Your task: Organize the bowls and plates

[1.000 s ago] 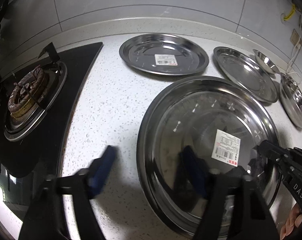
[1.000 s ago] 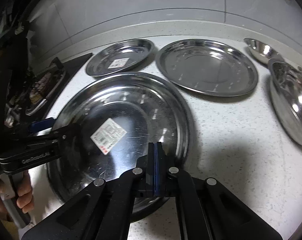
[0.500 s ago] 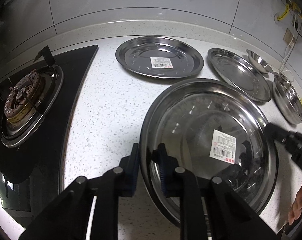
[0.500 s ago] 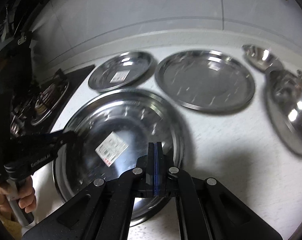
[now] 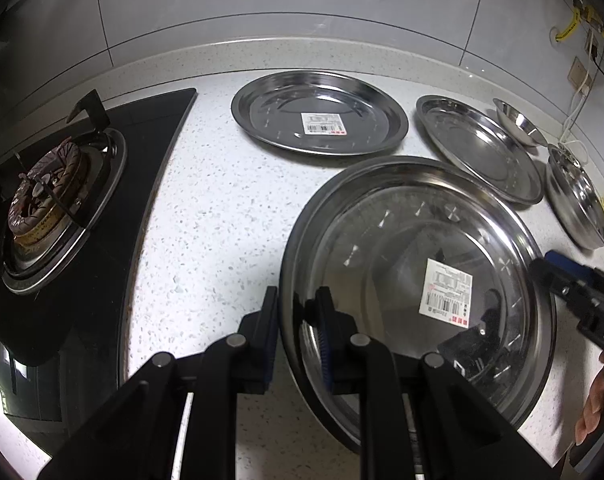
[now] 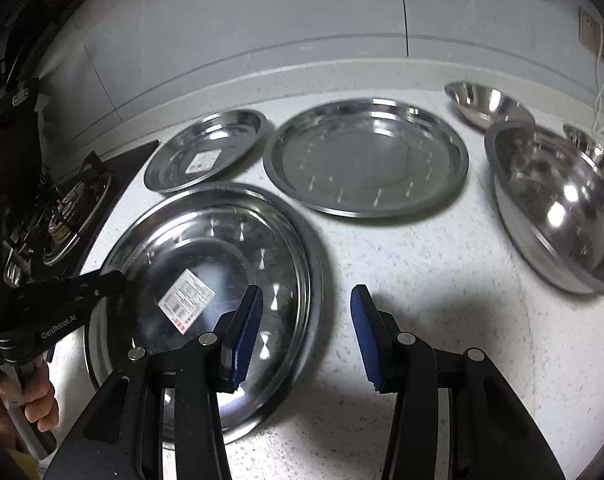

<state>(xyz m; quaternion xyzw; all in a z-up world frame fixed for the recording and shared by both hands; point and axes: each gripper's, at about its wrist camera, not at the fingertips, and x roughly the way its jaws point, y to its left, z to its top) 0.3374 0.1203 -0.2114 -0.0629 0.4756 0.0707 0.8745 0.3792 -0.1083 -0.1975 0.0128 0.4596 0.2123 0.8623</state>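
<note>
A large steel plate with a barcode label [image 5: 418, 280] lies nearest me on the speckled counter; it also shows in the right wrist view [image 6: 205, 280]. My left gripper [image 5: 297, 320] is shut on its left rim. My right gripper [image 6: 306, 320] is open, straddling the plate's right rim without touching it. Behind lie a smaller labelled plate [image 5: 320, 118] and a plain plate [image 6: 366, 156]. At the right stand a big steel bowl [image 6: 562, 208] and a small bowl [image 6: 478, 102].
A black gas hob with a burner [image 5: 45, 208] is at the left edge of the counter. A tiled wall [image 5: 302, 0] runs along the back. A white cable [image 6: 600, 92] hangs by the bowls at the far right.
My left gripper closed from wide open onto the big plate's left rim. My right gripper, shut a moment ago, has opened and pulled back from the plate's right rim.
</note>
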